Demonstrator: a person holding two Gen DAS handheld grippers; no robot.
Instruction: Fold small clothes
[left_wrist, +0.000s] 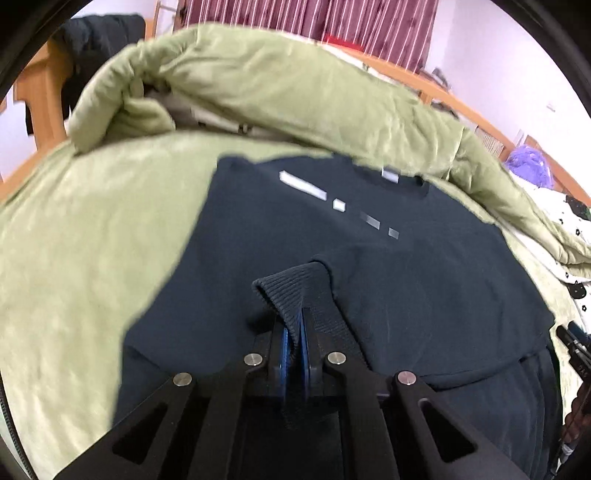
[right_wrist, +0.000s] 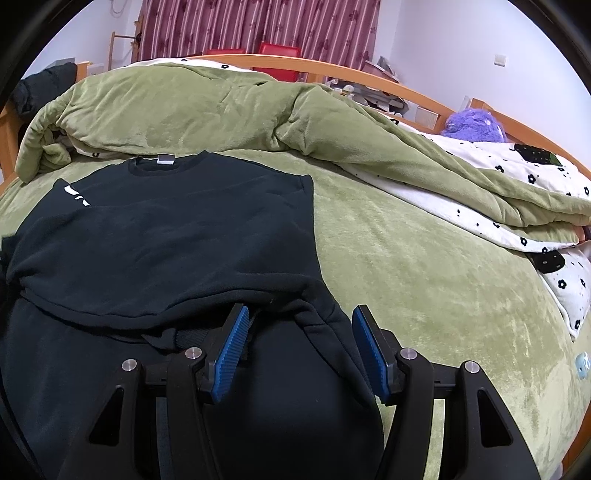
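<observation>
Left gripper (left_wrist: 295, 332) pinched on ribbed cuff (left_wrist: 284, 291) at six o'clock of sweatshirt (left_wrist: 332, 240) for folding inward; right gripper (right_wrist: 297, 332) wide, empty.

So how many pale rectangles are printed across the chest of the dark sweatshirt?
4, in a slanting row across the dark sweatshirt: long bar, small square, grey bar, small grey square. Folds may hide more.

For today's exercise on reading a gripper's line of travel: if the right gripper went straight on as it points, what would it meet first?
Probably the dark sweatshirt: the right gripper is open, fabric lying just ahead between its fingers. Depth is uncertain.
</observation>
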